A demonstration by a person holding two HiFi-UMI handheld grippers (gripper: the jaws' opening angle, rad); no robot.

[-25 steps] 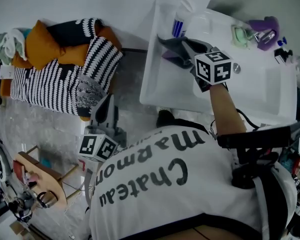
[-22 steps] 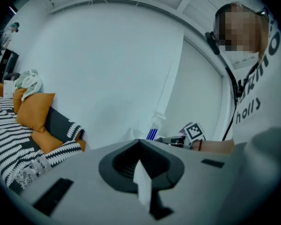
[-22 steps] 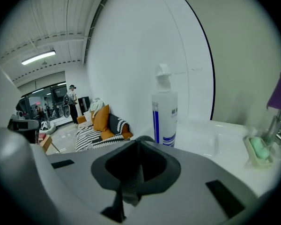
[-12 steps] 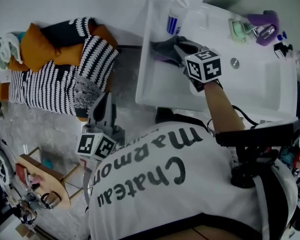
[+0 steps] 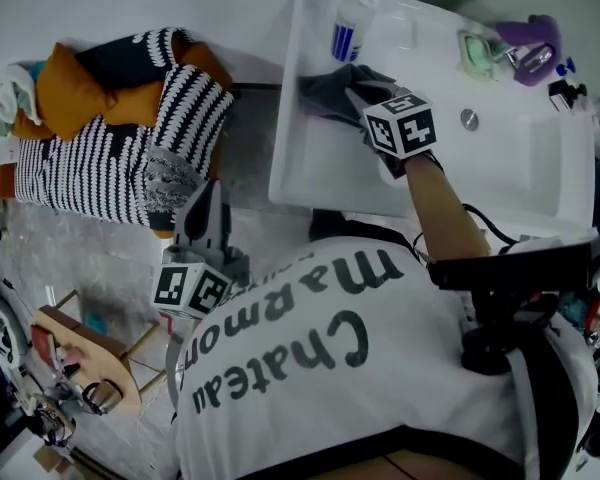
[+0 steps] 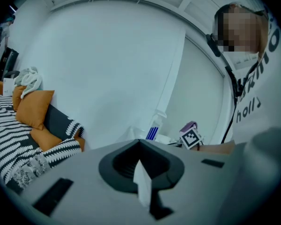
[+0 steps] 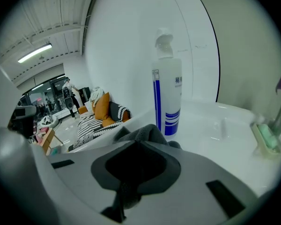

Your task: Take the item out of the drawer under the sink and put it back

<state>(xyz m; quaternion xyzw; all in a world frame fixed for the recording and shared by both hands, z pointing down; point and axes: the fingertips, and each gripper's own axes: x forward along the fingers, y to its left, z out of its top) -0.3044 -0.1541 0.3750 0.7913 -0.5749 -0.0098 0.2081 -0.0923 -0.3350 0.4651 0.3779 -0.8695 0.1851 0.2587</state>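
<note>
A dark grey cloth (image 5: pixel 328 92) hangs from my right gripper (image 5: pixel 356 96), which is shut on it just over the left part of the white sink top (image 5: pixel 310 163). In the right gripper view the cloth (image 7: pixel 146 134) bunches in front of the jaws, and a strip of it runs down between them. My left gripper (image 5: pixel 206 216) hangs low at the person's left side, away from the sink, jaws together. A thin white sliver (image 6: pixel 141 184) shows between them. The drawer under the sink is hidden from every view.
A white spray bottle with blue stripes (image 5: pixel 348 30) (image 7: pixel 167 90) stands at the sink's back left corner, close to the cloth. A green soap dish (image 5: pixel 477 50) and a tap (image 5: pixel 528 60) sit further right. Striped and orange cushions (image 5: pixel 110 138) and a wooden stool (image 5: pixel 80 360) are on the left.
My right gripper has come down toward the sink top with the grey cloth still in it. The left gripper has stayed where it was.
</note>
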